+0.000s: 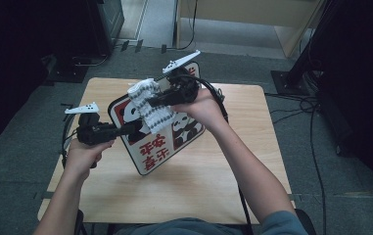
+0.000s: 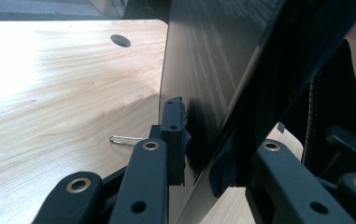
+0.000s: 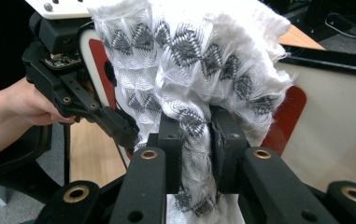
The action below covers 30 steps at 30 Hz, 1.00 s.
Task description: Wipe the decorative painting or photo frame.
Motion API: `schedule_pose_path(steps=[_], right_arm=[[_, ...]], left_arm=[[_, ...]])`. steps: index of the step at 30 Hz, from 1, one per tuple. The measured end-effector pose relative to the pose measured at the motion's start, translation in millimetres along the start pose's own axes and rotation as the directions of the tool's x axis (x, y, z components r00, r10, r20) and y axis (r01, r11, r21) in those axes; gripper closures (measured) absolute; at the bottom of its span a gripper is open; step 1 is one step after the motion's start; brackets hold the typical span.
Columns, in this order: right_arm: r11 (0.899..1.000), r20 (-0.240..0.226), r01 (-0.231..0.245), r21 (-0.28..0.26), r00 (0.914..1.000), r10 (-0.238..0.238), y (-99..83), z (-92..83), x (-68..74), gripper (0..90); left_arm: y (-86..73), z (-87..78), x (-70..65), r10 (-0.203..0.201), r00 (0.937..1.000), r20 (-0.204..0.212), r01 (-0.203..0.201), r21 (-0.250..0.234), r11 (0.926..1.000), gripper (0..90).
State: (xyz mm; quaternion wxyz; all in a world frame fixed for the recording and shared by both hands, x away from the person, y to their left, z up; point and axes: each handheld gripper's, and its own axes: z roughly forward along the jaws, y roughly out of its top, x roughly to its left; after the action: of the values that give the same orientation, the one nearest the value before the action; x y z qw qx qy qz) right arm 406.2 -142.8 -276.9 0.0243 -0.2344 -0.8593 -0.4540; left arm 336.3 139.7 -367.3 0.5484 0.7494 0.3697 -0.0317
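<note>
Two grippers work on one panda board [image 1: 147, 142], held up off the bench [image 1: 208, 186] & tilted. Left gripper [image 1: 137, 127] has its fingers [image 2: 173, 135] closed on the board's edge, about halfway up its left side. In the left gripper view the board [image 2: 203, 70] is seen edge-on w/ a plain back, so the picture side is hidden there, and its top is cut off.

Right gripper [image 1: 150, 103] has fingers [image 3: 168, 140] shut tight on a white cloth [image 3: 189, 60] w/ grey zigzags. The cloth [image 1: 150, 105] lies against the board's face near the top, covering part of the panda picture. Cloth's lower end drops out of frame in the right gripper view.

A small paper clip [image 2: 122, 139] lies on the bench, near a round hole [image 2: 120, 40]. Red signs on the board are too small to read.
</note>
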Motion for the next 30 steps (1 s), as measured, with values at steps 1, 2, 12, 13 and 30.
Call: schedule_pose_path(steps=[1, 2, 12, 13, 30], right_arm=[[1.0, -0.001, 0.001, 0.002, 1.0, -0.001, -0.8, 0.5, -0.1, 77.4], [1.0, -0.003, 0.0, 0.001, 1.0, 0.0, -1.6, 1.0, -0.1, 77.4], [1.0, -0.012, -0.007, 0.011, 0.9999, 0.007, -9.6, 5.7, -1.8, 77.4], [1.0, -0.013, -0.007, 0.011, 0.9999, 0.008, -10.4, 6.1, -1.7, 77.3], [1.0, -0.009, -0.007, 0.027, 0.9999, 0.008, -23.0, 12.1, -1.5, 77.1]], left_arm=[[0.0, -0.1, 0.0, 0.001, 1.0, 0.0, -0.001, 0.001, 1.0, 75.3], [0.0, -0.2, 0.1, 0.004, 1.0, 0.0, -0.004, 0.003, 1.0, 75.3], [0.0, -0.2, 0.4, 0.005, 1.0, 0.002, -0.005, 0.004, 1.0, 75.3], [0.0, -0.2, 0.4, 0.006, 1.0, 0.002, -0.006, 0.004, 1.0, 75.3], [-0.1, -0.2, 0.2, 0.013, 0.9999, 0.004, -0.013, 0.004, 0.9999, 75.3]])
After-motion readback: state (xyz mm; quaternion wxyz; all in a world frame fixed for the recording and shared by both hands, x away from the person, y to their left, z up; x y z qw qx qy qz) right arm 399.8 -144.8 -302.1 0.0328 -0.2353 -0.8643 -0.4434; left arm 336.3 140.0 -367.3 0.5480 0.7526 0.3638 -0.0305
